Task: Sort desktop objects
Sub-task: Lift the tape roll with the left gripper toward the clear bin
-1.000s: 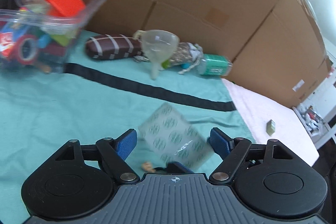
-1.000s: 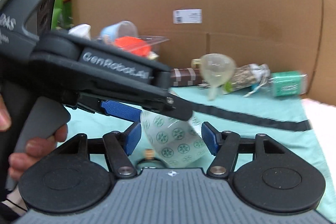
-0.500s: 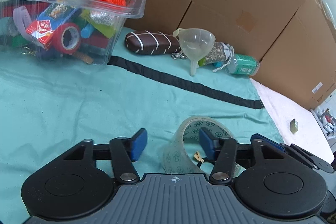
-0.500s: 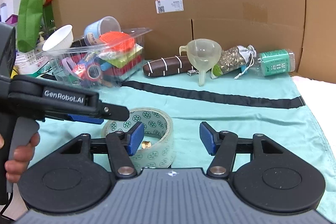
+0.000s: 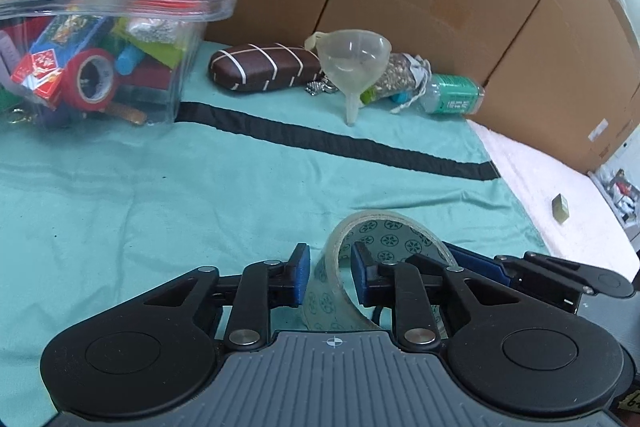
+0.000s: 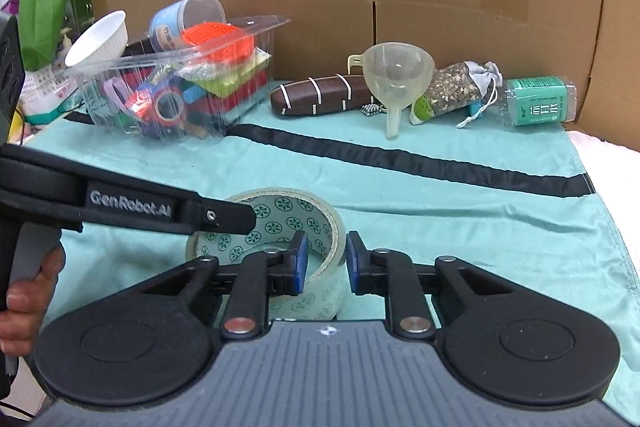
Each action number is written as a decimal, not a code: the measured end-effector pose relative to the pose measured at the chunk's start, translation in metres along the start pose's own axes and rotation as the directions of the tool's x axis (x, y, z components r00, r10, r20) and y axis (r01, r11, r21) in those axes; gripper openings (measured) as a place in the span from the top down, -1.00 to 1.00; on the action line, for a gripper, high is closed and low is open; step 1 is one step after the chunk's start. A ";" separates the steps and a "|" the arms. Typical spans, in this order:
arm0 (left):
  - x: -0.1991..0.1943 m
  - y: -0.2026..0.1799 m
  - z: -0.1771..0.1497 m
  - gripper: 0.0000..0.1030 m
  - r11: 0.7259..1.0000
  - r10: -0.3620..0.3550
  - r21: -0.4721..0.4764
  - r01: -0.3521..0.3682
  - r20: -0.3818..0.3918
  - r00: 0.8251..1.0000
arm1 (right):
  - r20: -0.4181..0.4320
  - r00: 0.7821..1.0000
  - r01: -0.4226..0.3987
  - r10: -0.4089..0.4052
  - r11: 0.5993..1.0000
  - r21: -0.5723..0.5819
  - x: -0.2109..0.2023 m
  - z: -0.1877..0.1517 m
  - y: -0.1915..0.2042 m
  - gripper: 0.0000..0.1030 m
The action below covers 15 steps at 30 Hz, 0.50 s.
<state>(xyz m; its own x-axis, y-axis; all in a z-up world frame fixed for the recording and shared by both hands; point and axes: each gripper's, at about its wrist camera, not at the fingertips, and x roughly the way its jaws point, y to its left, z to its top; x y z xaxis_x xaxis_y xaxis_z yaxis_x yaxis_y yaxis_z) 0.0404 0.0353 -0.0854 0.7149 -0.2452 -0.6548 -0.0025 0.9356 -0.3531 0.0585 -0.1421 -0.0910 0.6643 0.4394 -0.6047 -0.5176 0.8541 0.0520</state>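
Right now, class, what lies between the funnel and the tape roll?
In both wrist views: bare teal cloth crossed by a black stripe separates funnel from tape roll.

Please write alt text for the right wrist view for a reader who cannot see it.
The right tongs have just closed on the wall of a clear patterned tape roll on a teal cloth, the left tongs reaching in beside. A full clear bin and funnel stand behind.

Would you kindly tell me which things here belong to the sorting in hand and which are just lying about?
In hand:
- clear patterned tape roll, its wall between the fingers of both the left gripper and the right gripper, whose jaws have just been closing
- clear plastic bin of sorted items

Lying about:
- translucent funnel
- brown striped case
- green-labelled bottle
- cardboard boxes
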 end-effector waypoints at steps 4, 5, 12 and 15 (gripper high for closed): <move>0.007 0.000 -0.006 0.23 1.000 0.006 0.024 -0.006 -0.018 1.000 | -0.009 1.000 0.011 -0.011 1.000 -0.017 0.001 0.001 0.002 0.56; 0.007 0.001 -0.006 0.52 1.000 0.009 0.026 -0.008 -0.014 1.000 | -0.009 1.000 0.016 -0.016 1.000 -0.022 0.002 0.001 0.003 0.57; -0.015 0.000 0.003 0.70 1.000 0.022 0.008 -0.023 0.060 0.998 | 0.046 0.997 0.058 -0.055 0.997 -0.048 -0.011 0.012 0.011 0.80; -0.034 -0.005 0.016 0.70 0.999 0.036 0.031 -0.041 0.141 0.989 | 0.110 0.992 0.063 -0.054 0.995 -0.077 -0.021 0.028 0.019 0.80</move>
<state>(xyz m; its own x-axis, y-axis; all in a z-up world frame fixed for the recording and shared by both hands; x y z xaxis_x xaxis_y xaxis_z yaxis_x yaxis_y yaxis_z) 0.0270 0.0431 -0.0507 0.8056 -0.1727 -0.5667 -0.0100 0.9524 -0.3045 0.0503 -0.1273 -0.0549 0.7465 0.4207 -0.5156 -0.5150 0.8559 -0.0474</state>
